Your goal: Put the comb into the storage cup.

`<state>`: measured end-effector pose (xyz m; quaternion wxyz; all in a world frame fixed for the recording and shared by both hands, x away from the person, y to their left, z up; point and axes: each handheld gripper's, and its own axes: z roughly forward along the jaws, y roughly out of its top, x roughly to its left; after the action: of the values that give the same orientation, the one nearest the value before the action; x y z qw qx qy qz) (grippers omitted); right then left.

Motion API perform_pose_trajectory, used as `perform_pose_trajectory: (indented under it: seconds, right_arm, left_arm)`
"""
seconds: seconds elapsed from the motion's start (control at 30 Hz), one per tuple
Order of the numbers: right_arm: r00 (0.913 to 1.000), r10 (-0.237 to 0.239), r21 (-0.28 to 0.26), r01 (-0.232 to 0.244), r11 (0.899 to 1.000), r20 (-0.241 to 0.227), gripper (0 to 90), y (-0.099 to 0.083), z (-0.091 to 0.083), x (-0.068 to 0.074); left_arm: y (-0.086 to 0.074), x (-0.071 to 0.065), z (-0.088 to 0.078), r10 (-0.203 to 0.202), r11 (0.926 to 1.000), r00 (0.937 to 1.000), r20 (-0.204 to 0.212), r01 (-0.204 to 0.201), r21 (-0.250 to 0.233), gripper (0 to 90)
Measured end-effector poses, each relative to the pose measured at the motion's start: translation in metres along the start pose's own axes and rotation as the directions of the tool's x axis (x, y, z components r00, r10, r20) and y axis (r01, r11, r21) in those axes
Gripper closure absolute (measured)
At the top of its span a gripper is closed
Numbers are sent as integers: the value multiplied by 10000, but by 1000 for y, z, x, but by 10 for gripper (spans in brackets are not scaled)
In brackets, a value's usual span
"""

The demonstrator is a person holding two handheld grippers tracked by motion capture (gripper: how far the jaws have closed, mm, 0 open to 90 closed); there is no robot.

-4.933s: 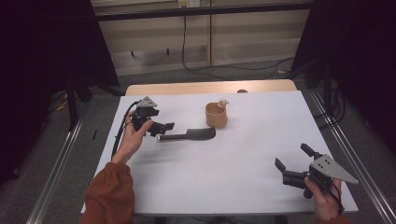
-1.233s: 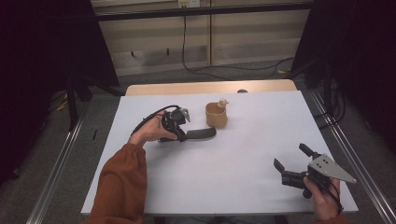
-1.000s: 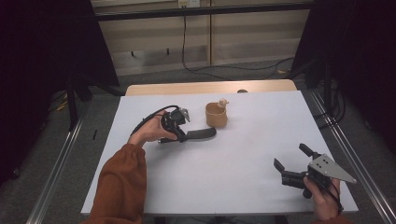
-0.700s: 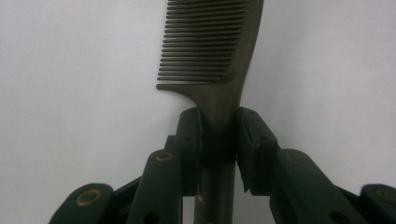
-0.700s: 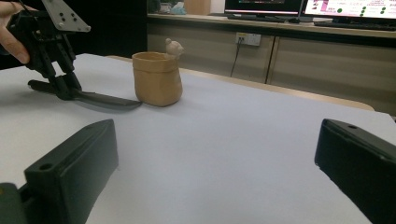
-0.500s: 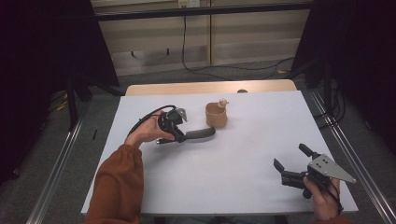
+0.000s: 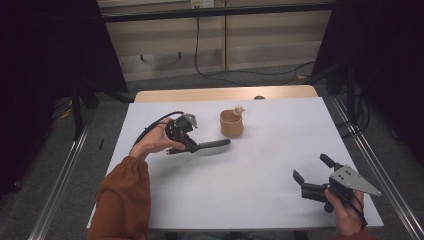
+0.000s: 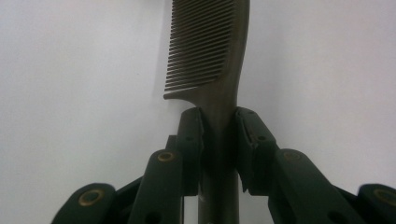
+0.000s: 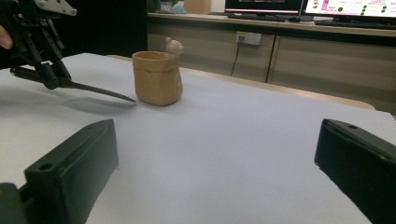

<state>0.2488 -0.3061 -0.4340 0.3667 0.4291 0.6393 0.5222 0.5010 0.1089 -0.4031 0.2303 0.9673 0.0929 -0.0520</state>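
A dark comb (image 7: pixel 212 145) is held by its handle in my left gripper (image 7: pixel 186 142), left of the table's middle. In the left gripper view the two pads (image 8: pixel 192 140) press on the handle, and the comb's (image 8: pixel 210 51) teeth point left over the white table. Seen from the right gripper view, the comb (image 9: pixel 93 91) slopes down from the left gripper (image 9: pixel 46 70), its tip close to the tabletop. Just right of the tip stands a tan cup (image 7: pixel 231 123) with a small bear figure on its rim. My right gripper (image 7: pixel 312 172) rests open near the front right, nothing between its jaws.
The white table top (image 7: pixel 260 190) ends in a wooden strip (image 7: pixel 225 94) at the back. Metal rails run along both sides of the table. The cup (image 9: pixel 157 77) stands well ahead of the right gripper (image 9: pixel 217 140). Cables lie on the floor behind.
Several seconds ago the comb lay flat with the left gripper beside its handle; now the gripper is shut on the handle. Over the last second little has moved. The right gripper stays put.
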Motion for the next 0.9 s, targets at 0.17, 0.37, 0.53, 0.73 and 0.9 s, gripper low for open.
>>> perform_pose_trajectory:
  seconds: [0.17,0.37,0.53,0.73,0.9]
  right_arm:
    - [10000,8,-8,-8,10000,1,0,0,0,0]
    - [10000,14,7,-14,10000,1,0,0,0,0]
    - [10000,-14,20,14,10000,21,0,0,0,0]
    - [10000,-14,19,14,10000,21,0,0,0,0]
    - [10000,-9,5,9,10000,28,0,0,0,0]
  left_arm:
    - [-2,-2,-9,-232,9970,9997,124,241,-742,729]
    - [-4,-5,-14,-454,9916,9990,37,455,-1211,730]
    - [-9,-6,-22,-539,9785,9985,-3,528,-1994,730]
    - [-11,-10,-24,-364,9717,9990,-263,292,-2344,730]
    - [-11,-14,-29,-395,9614,9991,-172,333,-2732,730]
